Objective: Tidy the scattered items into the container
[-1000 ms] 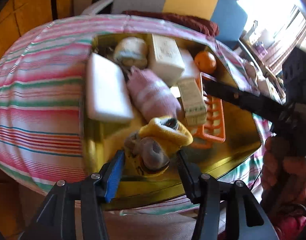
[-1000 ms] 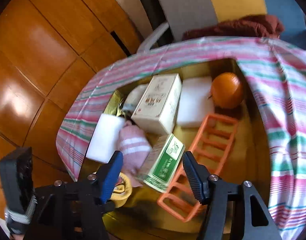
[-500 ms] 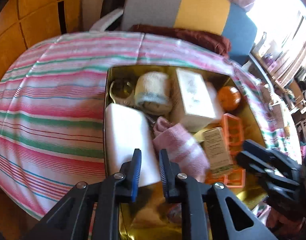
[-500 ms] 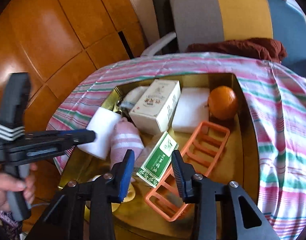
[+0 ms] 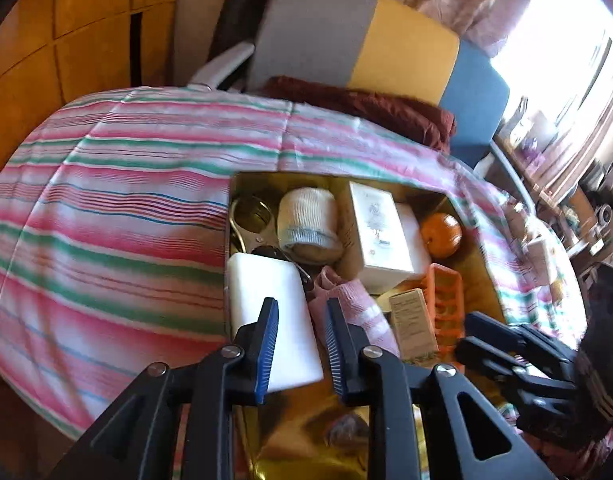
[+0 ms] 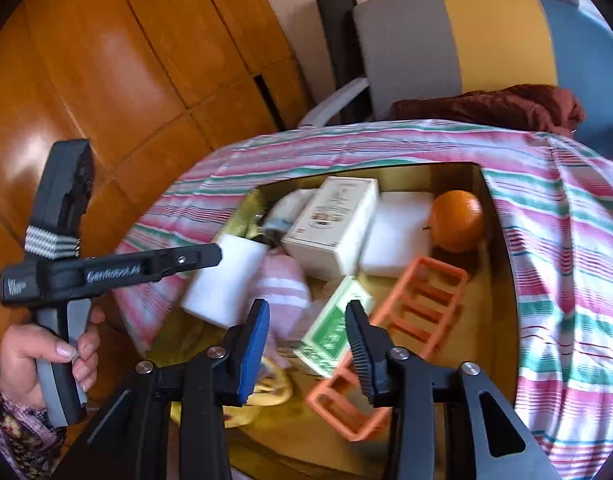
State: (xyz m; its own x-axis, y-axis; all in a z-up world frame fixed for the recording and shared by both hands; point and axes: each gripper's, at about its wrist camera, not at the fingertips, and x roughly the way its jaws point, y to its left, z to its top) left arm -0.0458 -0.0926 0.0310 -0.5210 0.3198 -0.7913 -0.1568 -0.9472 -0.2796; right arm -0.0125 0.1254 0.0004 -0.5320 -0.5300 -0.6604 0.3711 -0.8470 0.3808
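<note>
Although the left claw has its jaws parting a little with nothing between them, it hangs just above the near end of the gold container. In its own view the white block lies straight ahead and below, long axis running away from the claw, and the pink sock sits just right of it. No loose item shows on the striped cloth.

Seen from the right wrist, the right claw is also easing apart and empty, over the green box, which lies ahead and slightly right, its length slanting away beside the orange rack. That claw looks nearer to box and rack; everything visible already rests inside the container.
</note>
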